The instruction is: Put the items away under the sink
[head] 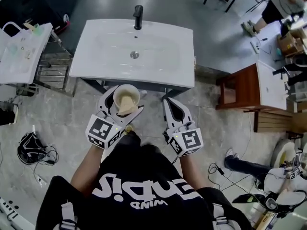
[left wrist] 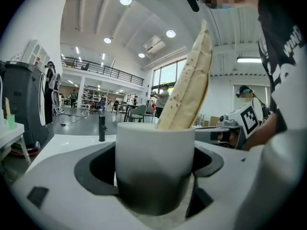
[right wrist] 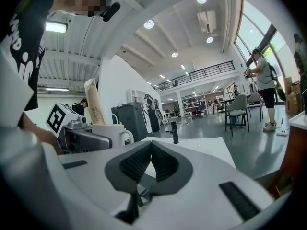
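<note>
A white mug (head: pixel 126 98) with a beige, speckled sponge-like piece (head: pixel 125 104) standing in it is clamped in my left gripper (head: pixel 123 102), just in front of the white sink (head: pixel 96 56). In the left gripper view the mug (left wrist: pixel 154 162) fills the space between the jaws and the beige piece (left wrist: pixel 189 87) sticks up out of it. My right gripper (head: pixel 169 104) hangs beside it to the right, shut with nothing in it; its dark pads (right wrist: pixel 139 164) meet. From there the mug (right wrist: pixel 111 128) shows at the left. The space under the sink is hidden.
A black faucet (head: pixel 138 16) stands at the back of the sink. A metal rack (head: pixel 53 68) with a white tray (head: pixel 24 51) stands to the left. A wooden cabinet (head: pixel 249 87) stands to the right. Cables (head: pixel 31 150) lie on the floor at the left.
</note>
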{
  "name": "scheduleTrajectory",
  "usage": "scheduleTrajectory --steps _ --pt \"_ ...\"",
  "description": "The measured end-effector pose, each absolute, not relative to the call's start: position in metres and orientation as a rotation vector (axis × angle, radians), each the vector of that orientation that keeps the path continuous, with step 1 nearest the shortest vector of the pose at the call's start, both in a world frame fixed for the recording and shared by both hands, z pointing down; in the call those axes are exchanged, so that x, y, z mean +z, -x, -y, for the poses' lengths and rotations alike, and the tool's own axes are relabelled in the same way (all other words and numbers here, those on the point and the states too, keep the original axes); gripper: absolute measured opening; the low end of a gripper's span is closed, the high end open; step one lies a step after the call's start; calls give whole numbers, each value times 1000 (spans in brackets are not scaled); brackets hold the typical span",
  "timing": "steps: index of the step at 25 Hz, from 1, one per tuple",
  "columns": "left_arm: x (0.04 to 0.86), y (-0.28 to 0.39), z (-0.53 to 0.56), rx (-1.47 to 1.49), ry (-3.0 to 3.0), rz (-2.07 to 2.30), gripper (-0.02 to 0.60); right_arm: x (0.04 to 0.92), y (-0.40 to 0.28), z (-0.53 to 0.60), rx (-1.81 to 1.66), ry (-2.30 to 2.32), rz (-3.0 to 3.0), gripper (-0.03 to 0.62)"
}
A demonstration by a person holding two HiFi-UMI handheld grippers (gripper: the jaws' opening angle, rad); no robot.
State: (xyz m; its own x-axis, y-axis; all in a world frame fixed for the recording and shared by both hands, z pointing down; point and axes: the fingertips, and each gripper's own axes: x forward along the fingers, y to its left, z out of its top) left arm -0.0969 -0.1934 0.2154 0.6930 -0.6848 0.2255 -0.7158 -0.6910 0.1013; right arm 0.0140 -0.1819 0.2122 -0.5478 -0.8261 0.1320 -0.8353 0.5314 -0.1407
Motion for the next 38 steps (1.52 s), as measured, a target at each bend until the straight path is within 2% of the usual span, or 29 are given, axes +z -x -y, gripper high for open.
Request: scheduleTrajectory --steps 17,38 --pt "242 84 175 247 -2745 1061 466 238 -29 159 319 -1542 2654 18" --pt "384 82 187 178 -2782 1085 465 392 -23 179 284 -1535 2702 18"
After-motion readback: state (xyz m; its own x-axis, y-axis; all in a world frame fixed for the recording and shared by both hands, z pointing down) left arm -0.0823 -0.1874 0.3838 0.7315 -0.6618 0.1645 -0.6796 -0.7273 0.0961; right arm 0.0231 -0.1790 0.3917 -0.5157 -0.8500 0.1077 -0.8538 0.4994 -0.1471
